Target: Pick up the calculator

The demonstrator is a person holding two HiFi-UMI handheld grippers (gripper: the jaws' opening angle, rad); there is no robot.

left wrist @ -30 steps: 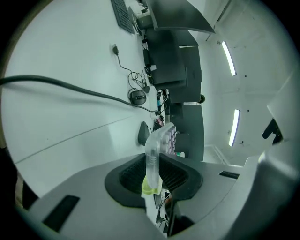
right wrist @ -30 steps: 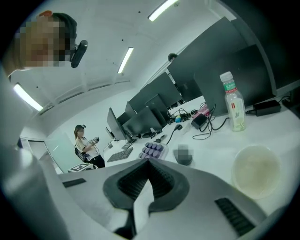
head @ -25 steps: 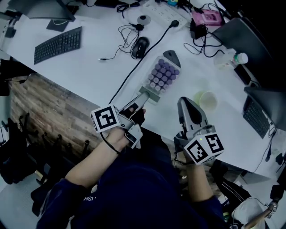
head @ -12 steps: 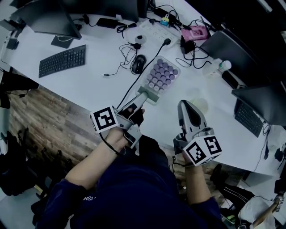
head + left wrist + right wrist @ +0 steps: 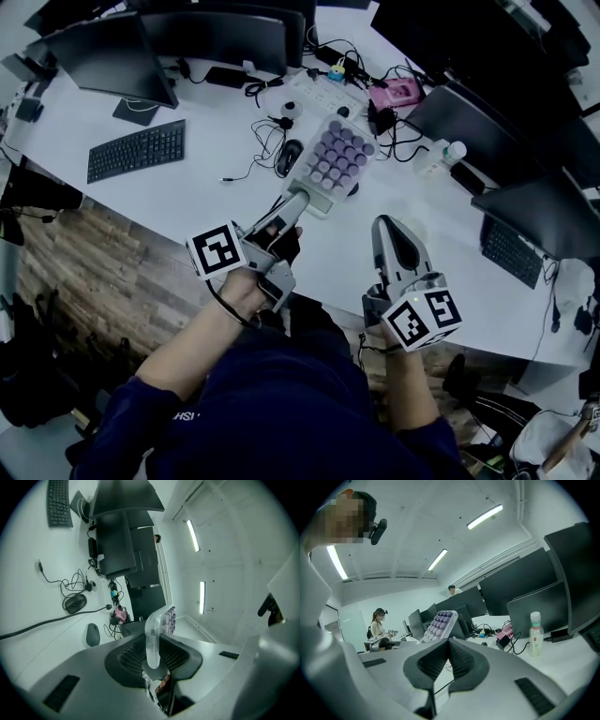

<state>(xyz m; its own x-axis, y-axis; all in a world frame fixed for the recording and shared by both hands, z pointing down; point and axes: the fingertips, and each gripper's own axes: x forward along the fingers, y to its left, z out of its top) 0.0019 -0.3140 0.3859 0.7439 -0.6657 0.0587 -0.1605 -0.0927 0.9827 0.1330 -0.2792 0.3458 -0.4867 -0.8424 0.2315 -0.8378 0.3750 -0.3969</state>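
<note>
The calculator (image 5: 337, 159), a pale slab with rows of purple round keys, hangs in the air over the white desk (image 5: 206, 187). My left gripper (image 5: 296, 202) is shut on its near end. In the left gripper view the calculator's clear edge (image 5: 156, 632) stands upright between the pads (image 5: 133, 656), with the purple keys facing right. My right gripper (image 5: 390, 228) hovers to the right of the calculator, shut and empty. The right gripper view shows the calculator (image 5: 439, 624) raised beyond its closed jaws (image 5: 449, 645).
On the desk are a black keyboard (image 5: 137, 150), a black mouse (image 5: 285, 157) with tangled cables, a power strip (image 5: 323, 92), a pink item (image 5: 394, 94) and a bottle (image 5: 441, 156). Monitors line the far edge. A person (image 5: 377, 625) stands in the background.
Both grippers have risen, and the left one has carried the calculator higher above the desk. The desk looks smaller and farther below. Neither grip has changed.
</note>
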